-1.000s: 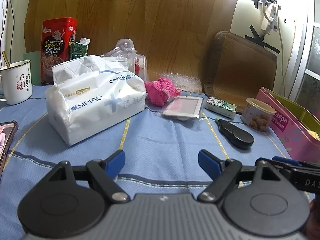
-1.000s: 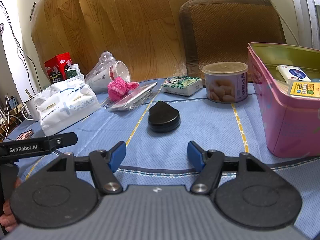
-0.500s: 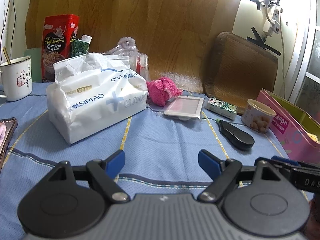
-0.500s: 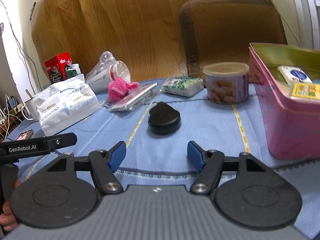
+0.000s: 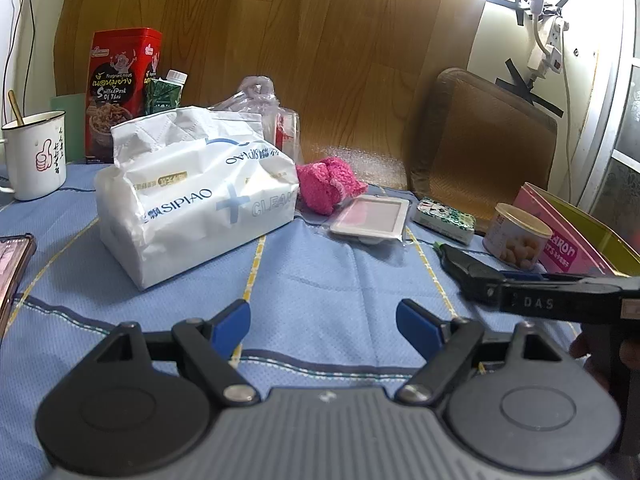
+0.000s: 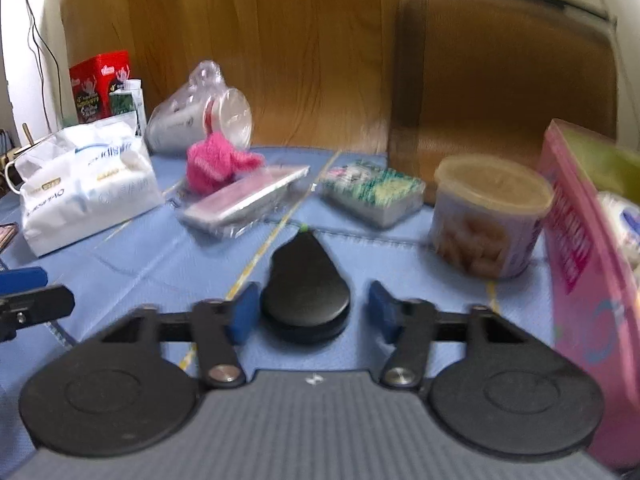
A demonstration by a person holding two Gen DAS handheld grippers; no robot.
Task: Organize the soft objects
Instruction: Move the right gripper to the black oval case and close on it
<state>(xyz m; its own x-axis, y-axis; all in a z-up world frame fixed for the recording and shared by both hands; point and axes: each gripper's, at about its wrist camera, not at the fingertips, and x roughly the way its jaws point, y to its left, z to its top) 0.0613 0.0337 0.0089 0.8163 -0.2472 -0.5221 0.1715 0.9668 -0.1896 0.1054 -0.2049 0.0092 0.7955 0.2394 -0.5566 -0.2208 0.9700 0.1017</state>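
A white tissue pack (image 5: 192, 196) lies on the blue tablecloth, with a pink fluffy cloth (image 5: 326, 188) just behind its right end; both show in the right wrist view, the pack (image 6: 86, 188) at left and the cloth (image 6: 214, 164) at centre. My left gripper (image 5: 323, 326) is open and empty, low over the cloth in front of the tissue pack. My right gripper (image 6: 308, 310) is open, its fingers either side of a black pear-shaped case (image 6: 306, 292), not gripping it. The right gripper's side (image 5: 560, 300) shows in the left wrist view.
A pink tin box (image 6: 588, 264) stands at the right with a nut can (image 6: 488, 216) beside it. A small green-patterned tin (image 6: 372, 192), a wrapped flat case (image 6: 244, 200), a bagged cup (image 6: 200, 116), a red carton (image 5: 122, 84), a mug (image 5: 34, 156) and a phone (image 5: 12, 268) also sit here.
My right gripper has moved forward fast, so the black case now sits between its fingers and the view is blurred. My left gripper has drifted slightly left and stays open.
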